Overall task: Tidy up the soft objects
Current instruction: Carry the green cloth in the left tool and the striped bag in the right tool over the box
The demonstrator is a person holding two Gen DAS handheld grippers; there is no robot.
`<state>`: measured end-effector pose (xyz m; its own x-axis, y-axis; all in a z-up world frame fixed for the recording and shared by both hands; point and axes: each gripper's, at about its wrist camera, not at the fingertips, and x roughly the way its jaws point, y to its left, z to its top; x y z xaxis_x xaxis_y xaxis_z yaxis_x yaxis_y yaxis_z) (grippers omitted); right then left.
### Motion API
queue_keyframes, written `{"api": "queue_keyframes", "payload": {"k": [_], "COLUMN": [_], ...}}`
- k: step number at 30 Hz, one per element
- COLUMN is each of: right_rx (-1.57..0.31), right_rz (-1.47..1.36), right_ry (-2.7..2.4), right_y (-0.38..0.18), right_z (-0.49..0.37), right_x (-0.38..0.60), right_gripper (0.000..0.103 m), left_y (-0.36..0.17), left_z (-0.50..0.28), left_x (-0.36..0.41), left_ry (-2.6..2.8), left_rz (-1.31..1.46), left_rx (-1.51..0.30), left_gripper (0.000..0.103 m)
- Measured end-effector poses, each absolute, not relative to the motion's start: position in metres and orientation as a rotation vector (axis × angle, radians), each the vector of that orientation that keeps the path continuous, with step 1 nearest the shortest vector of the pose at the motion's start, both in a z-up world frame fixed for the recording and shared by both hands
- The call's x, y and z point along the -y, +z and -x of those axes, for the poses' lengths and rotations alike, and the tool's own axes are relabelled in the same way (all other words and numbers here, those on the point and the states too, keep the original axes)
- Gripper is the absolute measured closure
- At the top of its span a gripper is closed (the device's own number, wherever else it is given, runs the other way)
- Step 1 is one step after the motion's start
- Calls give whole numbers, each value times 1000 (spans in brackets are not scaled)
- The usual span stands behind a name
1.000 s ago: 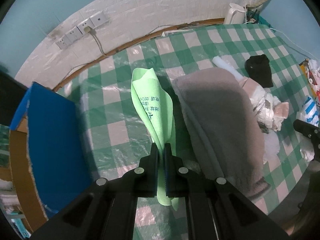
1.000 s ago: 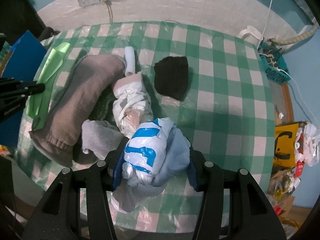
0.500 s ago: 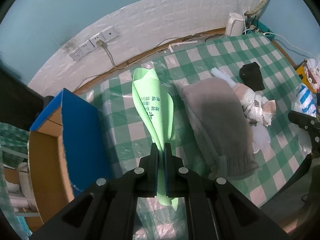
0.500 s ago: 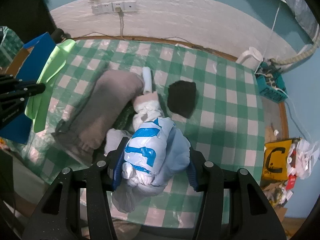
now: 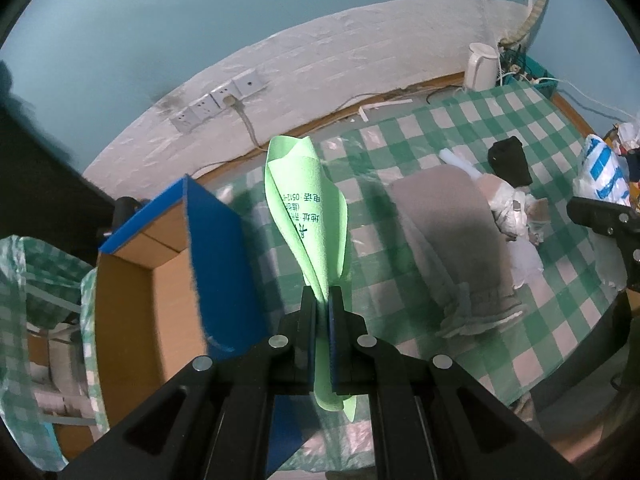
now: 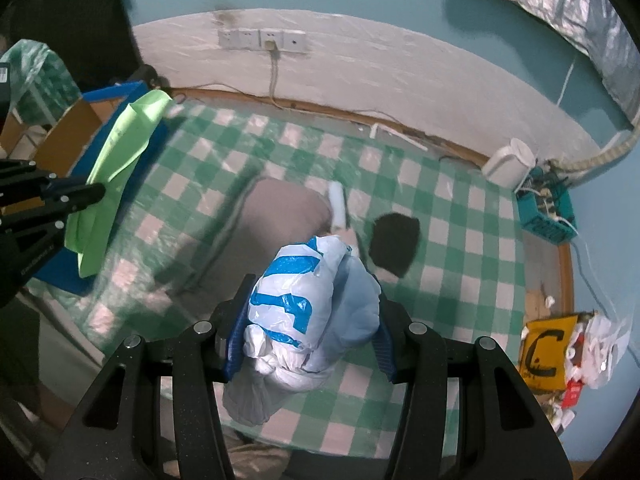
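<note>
The left gripper (image 5: pixel 322 300) pinched one green cloth (image 5: pixel 308 216) above the checked table (image 5: pixel 560 312); the right gripper (image 6: pixel 310 300) clasped one blue-and-white bag (image 6: pixel 296 300). One grey garment (image 5: pixel 448 232) and one black cloth (image 6: pixel 394 240) lay below.

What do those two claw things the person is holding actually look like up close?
Both are matte black frames of angular struts with cut-out slots, joined by round silver bolt heads. Each ends in two flat fingers lined with blue ribbed pads. The left gripper has its fingers narrow and close together; the right gripper has them set wide. Faint white lettering runs along the left one's side. No cables show.
</note>
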<state>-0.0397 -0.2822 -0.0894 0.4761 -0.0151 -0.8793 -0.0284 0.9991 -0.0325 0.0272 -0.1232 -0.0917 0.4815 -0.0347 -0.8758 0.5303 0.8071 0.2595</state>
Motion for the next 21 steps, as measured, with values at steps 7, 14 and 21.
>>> {"api": "queue_keyframes", "payload": {"k": [7,14,21], "right_rx": [-1045,-1008,-992], "right_rz": [69,94,132], "right_ry": [48,109,168], "right_y": [-73,-52,-40], "right_z": [30,15,0], "right_x": [256,221,180], "right_gripper": [51,51,51], "left_y": [-77,-65,-50], "left_z": [-25,-24,-23], "left_x": [100,79,51], "left_ry": [-326,-307,-285], "left_rz": [-533,-504,-457], "left_rx": [-991,-964,-937], "left_gripper": [98,98,98]}}
